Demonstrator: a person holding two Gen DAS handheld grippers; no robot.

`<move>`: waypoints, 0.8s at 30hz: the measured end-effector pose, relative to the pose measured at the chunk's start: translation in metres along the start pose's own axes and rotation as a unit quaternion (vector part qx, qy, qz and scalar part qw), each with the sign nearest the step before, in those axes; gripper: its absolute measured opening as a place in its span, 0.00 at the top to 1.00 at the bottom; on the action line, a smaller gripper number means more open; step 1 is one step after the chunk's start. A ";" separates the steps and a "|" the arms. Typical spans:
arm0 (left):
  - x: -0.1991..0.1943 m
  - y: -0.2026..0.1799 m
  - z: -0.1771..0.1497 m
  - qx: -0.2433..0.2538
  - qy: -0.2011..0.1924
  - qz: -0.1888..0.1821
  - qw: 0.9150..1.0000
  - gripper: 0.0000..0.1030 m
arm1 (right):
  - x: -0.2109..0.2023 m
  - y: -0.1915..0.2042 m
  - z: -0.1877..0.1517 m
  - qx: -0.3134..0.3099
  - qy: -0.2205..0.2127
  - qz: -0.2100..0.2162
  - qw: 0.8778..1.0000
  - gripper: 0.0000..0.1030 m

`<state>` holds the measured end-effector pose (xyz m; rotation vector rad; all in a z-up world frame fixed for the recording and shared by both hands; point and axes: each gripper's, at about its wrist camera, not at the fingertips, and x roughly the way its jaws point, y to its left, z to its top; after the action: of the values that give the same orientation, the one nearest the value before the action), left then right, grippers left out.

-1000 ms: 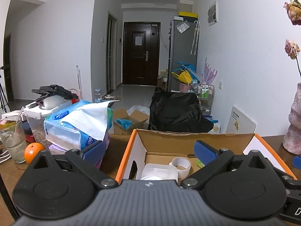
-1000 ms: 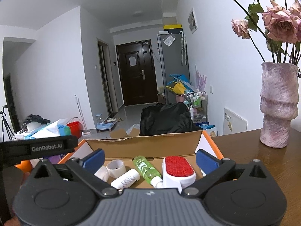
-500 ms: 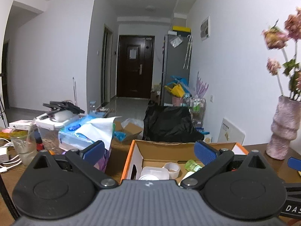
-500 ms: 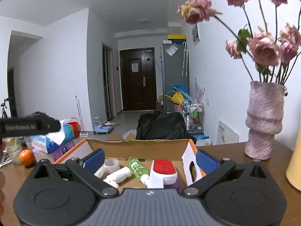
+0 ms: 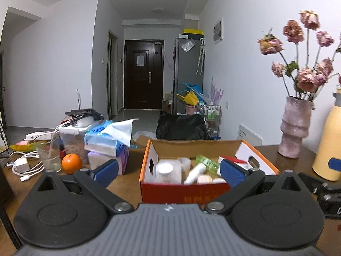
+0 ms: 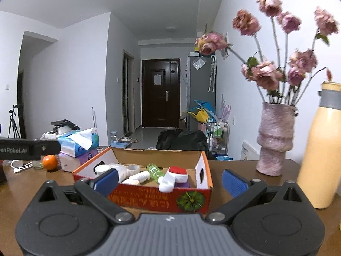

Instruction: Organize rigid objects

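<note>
An open red and orange cardboard box sits on the brown table. Inside lie a white jar, a tape roll, a white tube, a green bottle and a red-topped brush. My left gripper hangs open in front of the box, nothing between its blue pads. My right gripper is open too, a little back from the box's near side and empty.
Tissue packs, an orange, a glass, chargers with cables and a clear tub crowd the left. A pink vase of dried roses and a yellow bottle stand at right.
Both grippers have pulled back and away from the box, so its front wall and more of the table now show. Both stayed open and empty.
</note>
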<state>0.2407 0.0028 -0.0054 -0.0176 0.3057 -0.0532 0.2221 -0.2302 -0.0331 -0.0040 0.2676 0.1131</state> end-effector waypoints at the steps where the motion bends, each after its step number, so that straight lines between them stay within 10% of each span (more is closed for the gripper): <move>1: -0.010 -0.001 -0.004 0.002 0.001 -0.002 1.000 0.00 | -0.010 0.000 -0.002 0.000 0.000 -0.001 1.000 0.00; 24: -0.124 -0.013 -0.062 0.014 0.034 -0.018 0.999 0.00 | -0.124 -0.003 -0.037 0.007 0.021 -0.015 1.000 0.00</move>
<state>0.1035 -0.0042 -0.0275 0.0064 0.3727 -0.0947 0.0935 -0.2477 -0.0355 0.0029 0.3107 0.0812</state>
